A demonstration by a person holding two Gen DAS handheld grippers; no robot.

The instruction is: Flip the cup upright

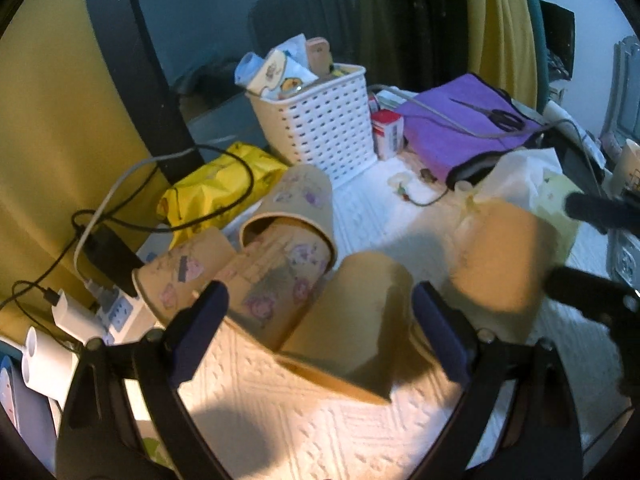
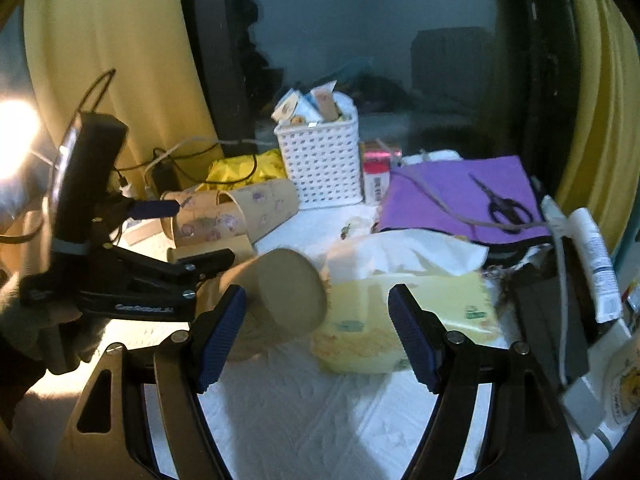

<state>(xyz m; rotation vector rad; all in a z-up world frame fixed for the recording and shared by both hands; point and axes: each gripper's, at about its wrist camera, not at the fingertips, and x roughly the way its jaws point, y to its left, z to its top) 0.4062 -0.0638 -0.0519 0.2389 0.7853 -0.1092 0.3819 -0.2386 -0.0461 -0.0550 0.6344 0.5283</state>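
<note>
Several tan paper cups lie on their sides on the white textured mat (image 1: 304, 432). A plain tan cup (image 1: 360, 316) lies between the open fingers of my left gripper (image 1: 320, 324), its base toward the camera. Flower-printed cups (image 1: 280, 264) lie nested just behind it. In the right wrist view another plain cup (image 2: 288, 292) lies on its side, base facing me, just beyond and left of centre of my open right gripper (image 2: 316, 320). The same cup shows blurred in the left wrist view (image 1: 500, 252). My left gripper (image 2: 192, 236) reaches in from the left there.
A white perforated basket (image 1: 324, 120) stands behind the cups. A yellow bag (image 1: 216, 184), cables and a power strip (image 1: 112, 308) lie at left. A tissue pack (image 2: 404, 312) sits ahead of the right gripper. A purple cloth (image 2: 460, 196) with scissors (image 2: 504, 204) lies at back right.
</note>
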